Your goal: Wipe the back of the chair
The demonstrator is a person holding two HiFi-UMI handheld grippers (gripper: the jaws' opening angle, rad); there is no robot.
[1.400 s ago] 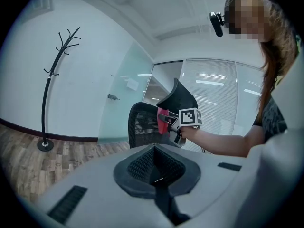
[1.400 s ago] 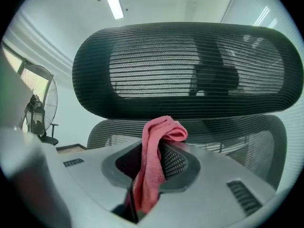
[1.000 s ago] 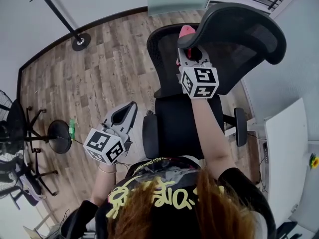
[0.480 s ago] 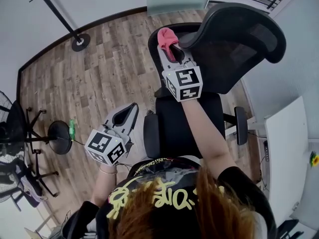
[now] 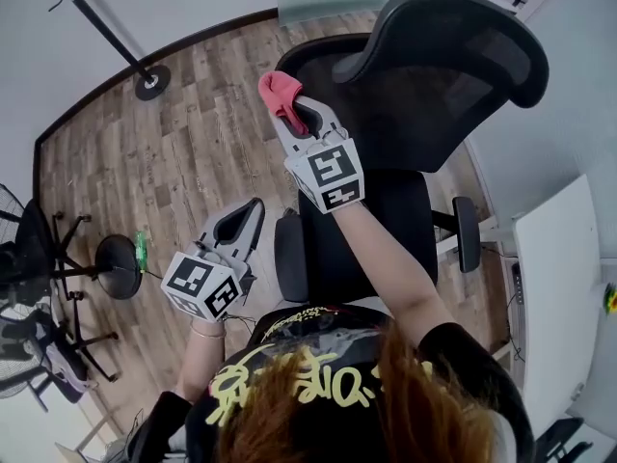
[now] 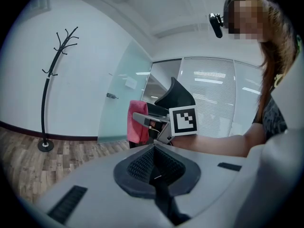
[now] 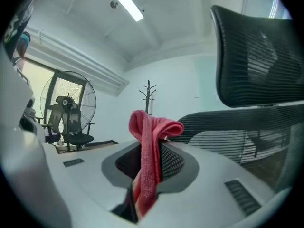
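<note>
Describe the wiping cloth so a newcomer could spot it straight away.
Find the black mesh office chair mid-room. Beside its backrest, the right gripper is shut on a folded cloth, the only pink thing among black, grey and wood tones.

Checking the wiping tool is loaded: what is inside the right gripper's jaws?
A folded pink cloth is clamped in the right gripper, its top poking out above the jaws. How far the cloth reaches down inside cannot be seen; the gripper body covers it.

No legible text anywhere — the shirt's yellow print point(image 5: 289, 386) cannot be read.
</note>
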